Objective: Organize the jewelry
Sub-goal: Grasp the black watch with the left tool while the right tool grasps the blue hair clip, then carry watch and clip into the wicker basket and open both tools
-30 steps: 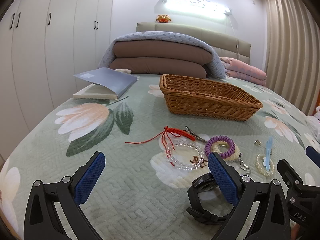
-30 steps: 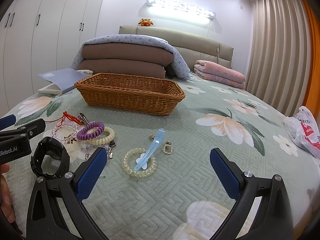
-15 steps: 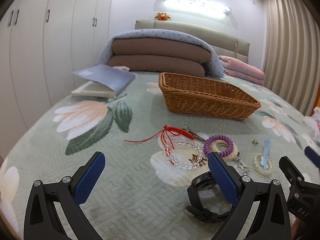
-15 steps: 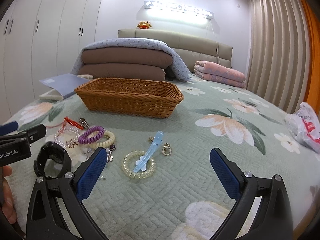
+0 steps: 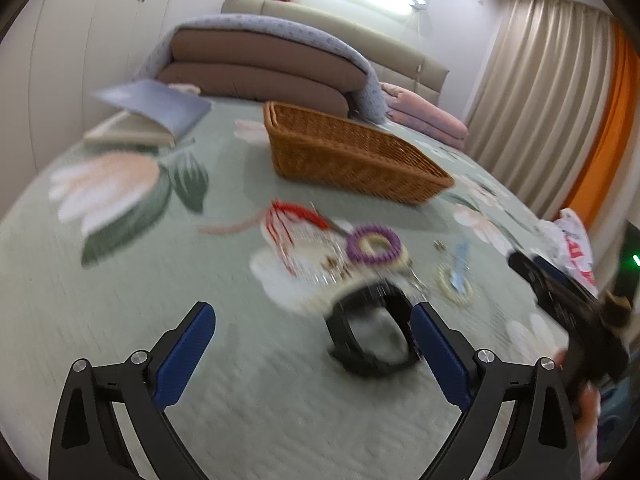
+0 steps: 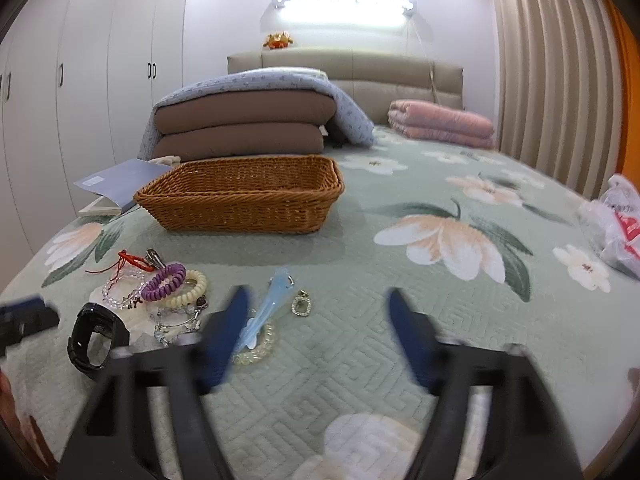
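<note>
Left wrist: left gripper [image 5: 312, 348] wide open, empty; watch [image 5: 370, 330] beside right pad; right gripper [image 6: 316, 336] spread, empty.

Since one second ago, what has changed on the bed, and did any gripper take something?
Both grippers moved; nothing was taken or let go. The left gripper swung toward the right, so the black watch now sits nearer its right finger. The right gripper has partly narrowed its fingers but is open and empty. The wicker basket, purple coil bracelet and blue hair clip lie as before.

White wardrobes [image 6: 92, 92], beige curtains [image 6: 548, 68], lit headboard [image 6: 400, 76] behind floral bedspread [image 6: 440, 320].
</note>
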`<state>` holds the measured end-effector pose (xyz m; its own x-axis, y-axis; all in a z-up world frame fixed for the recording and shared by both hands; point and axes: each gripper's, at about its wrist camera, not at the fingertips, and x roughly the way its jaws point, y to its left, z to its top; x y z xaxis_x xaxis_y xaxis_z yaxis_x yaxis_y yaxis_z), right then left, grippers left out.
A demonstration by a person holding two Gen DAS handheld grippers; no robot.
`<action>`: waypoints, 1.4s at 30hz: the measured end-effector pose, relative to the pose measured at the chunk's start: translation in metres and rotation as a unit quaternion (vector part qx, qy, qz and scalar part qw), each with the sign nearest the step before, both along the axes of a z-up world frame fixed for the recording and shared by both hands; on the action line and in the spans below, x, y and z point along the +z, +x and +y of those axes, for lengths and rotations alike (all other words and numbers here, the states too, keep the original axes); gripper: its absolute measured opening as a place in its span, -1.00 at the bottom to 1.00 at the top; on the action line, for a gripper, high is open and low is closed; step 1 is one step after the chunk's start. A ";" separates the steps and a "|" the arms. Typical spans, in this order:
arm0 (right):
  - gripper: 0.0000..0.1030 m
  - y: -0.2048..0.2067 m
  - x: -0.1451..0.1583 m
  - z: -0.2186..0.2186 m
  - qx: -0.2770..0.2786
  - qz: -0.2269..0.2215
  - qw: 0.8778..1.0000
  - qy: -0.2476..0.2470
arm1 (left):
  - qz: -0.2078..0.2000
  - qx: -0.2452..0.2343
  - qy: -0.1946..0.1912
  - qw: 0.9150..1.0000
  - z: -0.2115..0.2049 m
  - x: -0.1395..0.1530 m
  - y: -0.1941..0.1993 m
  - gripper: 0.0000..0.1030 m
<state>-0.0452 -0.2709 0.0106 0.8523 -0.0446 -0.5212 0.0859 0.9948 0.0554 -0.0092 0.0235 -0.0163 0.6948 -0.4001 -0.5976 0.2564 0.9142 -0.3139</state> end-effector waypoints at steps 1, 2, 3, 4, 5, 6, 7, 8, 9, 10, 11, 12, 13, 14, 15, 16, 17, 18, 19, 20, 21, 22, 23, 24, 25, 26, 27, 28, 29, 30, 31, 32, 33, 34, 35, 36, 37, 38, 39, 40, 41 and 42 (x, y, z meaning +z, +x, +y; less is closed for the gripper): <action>0.01 0.006 -0.003 -0.005 0.005 0.016 0.999 0.028 | 0.007 -0.001 -0.007 1.000 0.000 -0.004 -0.003 0.84; 0.00 0.010 -0.007 -0.007 0.009 0.027 0.999 0.045 | 0.014 0.000 -0.010 1.000 -0.002 -0.008 -0.002 0.72; -0.02 0.015 -0.011 -0.007 0.014 0.040 0.997 0.060 | 0.019 0.000 -0.009 1.000 -0.004 -0.010 0.000 0.50; -0.07 0.019 -0.013 -0.007 0.017 0.048 0.996 0.067 | 0.023 -0.002 -0.009 1.000 -0.006 -0.011 0.004 0.39; -0.14 0.023 -0.014 -0.005 0.018 0.056 0.996 0.071 | 0.029 -0.003 -0.010 1.000 -0.008 -0.011 0.006 0.33; -0.17 0.026 -0.015 -0.002 0.020 0.061 0.995 0.075 | 0.032 -0.002 -0.012 0.999 -0.009 -0.012 0.009 0.33; -0.18 0.030 -0.014 0.001 0.024 0.061 0.994 0.082 | 0.035 -0.002 -0.018 0.999 -0.011 -0.014 0.010 0.33; -0.19 0.032 -0.014 0.005 0.025 0.060 0.994 0.083 | 0.036 -0.002 -0.021 0.999 -0.012 -0.014 0.010 0.33; -0.20 0.035 -0.013 0.009 0.025 0.060 0.995 0.080 | 0.036 0.000 -0.023 0.999 -0.015 -0.015 0.009 0.33; -0.24 0.039 -0.013 0.015 0.021 0.063 0.996 0.067 | 0.034 0.006 -0.024 0.999 -0.016 -0.015 0.008 0.33; -0.32 0.043 -0.013 0.018 0.017 0.068 0.996 0.059 | 0.033 0.011 -0.027 0.999 -0.018 -0.015 0.008 0.33; -0.34 0.048 -0.014 0.022 0.013 0.076 0.996 0.049 | 0.033 0.013 -0.031 0.999 -0.020 -0.016 0.007 0.33; -0.35 0.053 -0.016 0.024 0.011 0.082 0.996 0.045 | 0.034 0.013 -0.032 0.999 -0.023 -0.017 0.007 0.33; -0.35 0.056 -0.016 0.023 0.008 0.088 0.995 0.044 | 0.033 0.017 -0.028 0.999 -0.027 -0.017 0.006 0.33; -0.35 0.060 -0.018 0.023 0.007 0.094 0.995 0.042 | 0.030 0.022 -0.022 0.999 -0.030 -0.017 0.006 0.33; -0.35 0.063 -0.020 0.022 0.006 0.099 0.994 0.042 | 0.027 0.028 -0.016 0.999 -0.033 -0.017 0.006 0.33; -0.37 0.066 -0.022 0.022 0.004 0.105 0.994 0.042 | 0.026 0.032 -0.013 0.999 -0.034 -0.017 0.007 0.33; -0.39 0.067 -0.024 0.021 0.003 0.108 0.993 0.042 | 0.026 0.036 -0.013 0.999 -0.034 -0.017 0.007 0.32; -0.42 0.069 -0.025 0.022 0.003 0.110 0.993 0.040 | 0.026 0.042 -0.015 0.999 -0.034 -0.018 0.008 0.32; -0.45 0.070 -0.026 0.023 0.003 0.112 0.993 0.037 | 0.026 0.045 -0.015 0.999 -0.034 -0.019 0.008 0.27; -0.46 0.071 -0.027 0.024 0.002 0.115 0.993 0.033 | 0.027 0.050 -0.013 0.998 -0.034 -0.019 0.008 0.17; -0.55 0.072 -0.028 0.026 0.002 0.118 0.993 0.027 | 0.028 0.052 -0.011 0.998 -0.034 -0.020 0.009 0.09; -0.65 0.074 -0.029 0.027 0.004 0.119 0.993 0.024 | 0.029 0.055 -0.011 0.998 -0.033 -0.021 0.010 -0.12; -0.69 0.074 -0.029 0.029 0.006 0.118 0.993 0.020 | 0.034 0.056 -0.013 0.998 -0.032 -0.022 0.011 -0.30; -0.73 0.073 -0.028 0.031 0.006 0.114 0.993 0.014 | 0.037 0.056 -0.017 0.998 -0.031 -0.024 0.011 -0.34; -0.73 0.071 -0.028 0.032 0.006 0.108 0.994 0.010 | 0.039 0.055 -0.028 0.997 -0.028 -0.025 0.012 -0.38; -0.73 0.069 -0.026 0.033 0.007 0.102 0.995 0.008 | 0.040 0.055 -0.032 0.997 -0.026 -0.025 0.012 -0.40; -0.73 0.068 -0.025 0.034 0.007 0.098 0.995 0.006 | 0.040 0.055 -0.031 0.997 -0.027 -0.025 0.012 -0.40; -0.73 0.066 -0.024 0.034 0.008 0.093 0.996 0.005 | 0.038 0.055 -0.029 0.997 -0.027 -0.025 0.011 -0.41; -0.73 0.065 -0.023 0.034 0.009 0.091 0.996 0.004 | 0.035 0.055 -0.027 0.998 -0.028 -0.024 0.010 -0.44; -0.73 0.065 -0.023 0.034 0.010 0.088 0.996 0.005 | 0.033 0.054 -0.026 0.998 -0.029 -0.024 0.010 -0.45; -0.73 0.064 -0.022 0.034 0.010 0.088 0.996 0.006 | 0.032 0.054 -0.026 0.998 -0.029 -0.024 0.010 -0.46; -0.73 0.064 -0.022 0.034 0.011 0.086 0.996 0.009 | 0.032 0.053 -0.028 0.998 -0.029 -0.024 0.010 -0.46; -0.73 0.064 -0.022 0.033 0.012 0.085 0.996 0.012 | 0.033 0.053 -0.030 0.998 -0.028 -0.024 0.010 -0.47; -0.73 0.063 -0.021 0.031 0.013 0.083 0.996 0.016 | 0.033 0.053 -0.032 0.998 -0.027 -0.024 0.010 -0.48; -0.73 0.062 -0.021 0.030 0.012 0.080 0.997 0.020 | 0.032 0.053 -0.035 0.997 -0.027 -0.024 0.009 -0.49; -0.73 0.061 -0.020 0.028 0.013 0.077 0.997 0.024 | 0.031 0.052 -0.036 0.997 -0.027 -0.024 0.009 -0.49; -0.73 0.060 -0.019 0.027 0.015 0.073 0.997 0.029 | 0.029 0.052 -0.036 0.998 -0.027 -0.024 0.009 -0.50; -0.73 0.058 -0.019 0.026 0.017 0.069 0.997 0.033 | 0.028 0.053 -0.035 0.998 -0.027 -0.024 0.008 -0.50; -0.73 0.057 -0.018 0.026 0.019 0.064 0.997 0.037 | 0.026 0.052 -0.034 0.998 -0.027 -0.023 0.007 -0.50; -0.73 0.056 -0.017 0.026 0.019 0.061 0.997 0.038 | 0.025 0.051 -0.033 0.998 -0.028 -0.023 0.006 -0.51; -0.73 0.055 -0.016 0.026 0.020 0.058 0.997 0.039 | 0.023 0.051 -0.033 0.998 -0.028 -0.023 0.005 -0.51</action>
